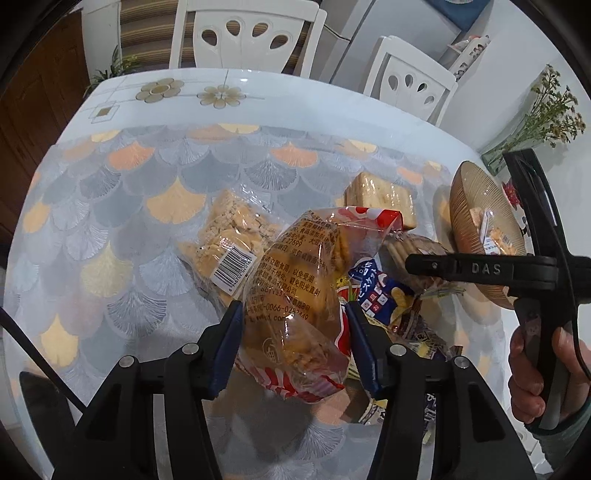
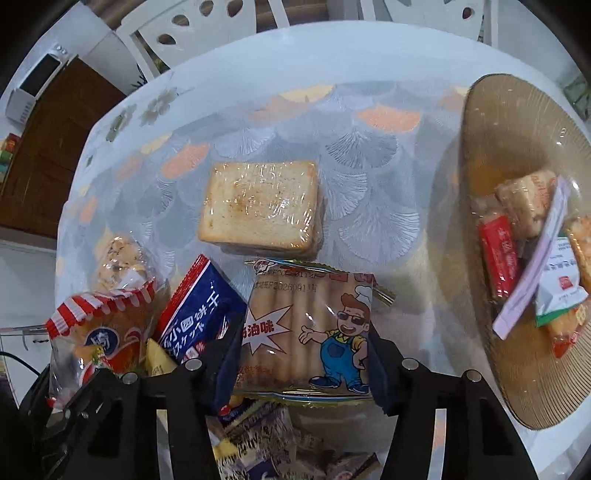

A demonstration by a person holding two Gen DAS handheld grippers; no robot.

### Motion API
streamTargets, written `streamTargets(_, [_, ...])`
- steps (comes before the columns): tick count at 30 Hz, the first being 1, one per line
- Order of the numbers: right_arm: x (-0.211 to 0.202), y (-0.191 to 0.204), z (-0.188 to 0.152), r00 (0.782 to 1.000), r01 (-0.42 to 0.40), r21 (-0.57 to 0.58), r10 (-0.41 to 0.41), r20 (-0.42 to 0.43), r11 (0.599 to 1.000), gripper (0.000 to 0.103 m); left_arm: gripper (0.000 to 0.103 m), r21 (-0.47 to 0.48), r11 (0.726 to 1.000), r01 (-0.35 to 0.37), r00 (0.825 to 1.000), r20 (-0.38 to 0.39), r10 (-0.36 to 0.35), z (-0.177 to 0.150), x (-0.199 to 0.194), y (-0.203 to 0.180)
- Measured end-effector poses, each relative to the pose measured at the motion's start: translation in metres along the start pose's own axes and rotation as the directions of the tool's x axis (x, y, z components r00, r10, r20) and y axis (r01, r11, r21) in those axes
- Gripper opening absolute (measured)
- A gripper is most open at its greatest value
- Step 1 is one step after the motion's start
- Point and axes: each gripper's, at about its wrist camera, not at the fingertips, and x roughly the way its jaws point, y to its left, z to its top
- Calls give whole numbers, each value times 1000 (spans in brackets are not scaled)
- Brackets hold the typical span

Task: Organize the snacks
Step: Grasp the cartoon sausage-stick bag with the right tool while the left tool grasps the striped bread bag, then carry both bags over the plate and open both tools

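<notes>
My left gripper (image 1: 293, 325) is shut on a clear bag of golden crackers with red-striped ends (image 1: 295, 291), held above the table; the bag also shows in the right wrist view (image 2: 99, 332). My right gripper (image 2: 303, 354) is shut on a packet of biscuit sticks with a cartoon chef (image 2: 310, 332). A brown ribbed plate (image 2: 491, 140) at the right holds several small snack packs (image 2: 532, 258). The plate shows in the left wrist view (image 1: 476, 206) behind the right gripper's body (image 1: 480, 267).
A wrapped square cracker stack (image 2: 258, 203), a blue biscuit packet (image 2: 199, 314) and a barcoded bag of small crackers (image 1: 225, 236) lie on the fan-patterned tablecloth (image 1: 129, 206). More packets (image 2: 273, 443) lie under the right gripper. White chairs (image 1: 243, 33) stand behind; a vase (image 1: 517, 144) stands right.
</notes>
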Motion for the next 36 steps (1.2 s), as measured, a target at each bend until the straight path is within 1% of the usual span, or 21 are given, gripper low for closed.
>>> streamTargets(2, [-11,-3,-6,1000,-26,6,26,10,1000,56,52,-15,1000,11,1000,14,-11,0,-6,1])
streamTargets(3, [-18,-5,-11,999,-40,8,40,16,999,56,52,-37,999,29,999,28,-28,-1,-10,3])
streamTargets(5, [-30,-7,-16,998,-50,0,50,30,999,56,52,-87,993,75,996,57,-70,-2,-20,7])
streamTargets(7, [-46,-9,-23,998,-53,-17,54,45,998,56,52,-121,989,90,993,92,-79,-5,-31,9])
streamTargets(9, [-59,-6,-24,997,-44,-41,47,55,998,56,52,-151,985,85,990,123,-67,-8,-43,9])
streamTargets(11, [-68,-1,-26,998,-26,-89,30,46,996,56,52,-196,977,86,987,147,-57,-11,-54,10])
streamTargets(13, [-75,8,-24,998,-36,-128,42,46,991,56,52,-264,960,98,983,174,-52,-16,-65,10])
streamTargets(15, [-82,15,-22,996,-56,-174,66,54,983,56,52,-296,952,83,980,200,-24,-24,-78,3])
streamTargets(18, [-91,29,-20,994,-78,-265,94,51,961,56,52,-334,942,43,970,238,40,-37,-97,-11])
streamTargets(21, [-101,32,-20,994,-88,-358,103,25,930,56,52,-370,927,59,965,260,43,-44,-105,-22])
streamTargets(23, [-113,29,-19,995,-59,-411,87,50,910,56,52,-366,929,52,965,257,48,-44,-105,-30])
streamTargets(25, [-124,19,-22,993,-35,-432,78,83,901,56,52,-351,936,27,964,257,68,-43,-104,-44])
streamTargets(27, [-130,8,-21,992,-43,-421,88,88,906,56,52,-336,942,25,965,254,65,-41,-100,-58])
streamTargets(30, [-133,-14,-19,992,-59,-392,96,77,918,56,52,-319,946,57,968,249,26,-32,-91,-77])
streamTargets(33, [-137,-38,-15,994,-44,-368,78,79,929,56,52,-258,963,77,967,256,-9,-18,-83,-105])
streamTargets(36, [-145,-65,-8,993,-29,-333,65,97,943,56,52,-209,975,79,970,242,-27,-10,-73,-128])
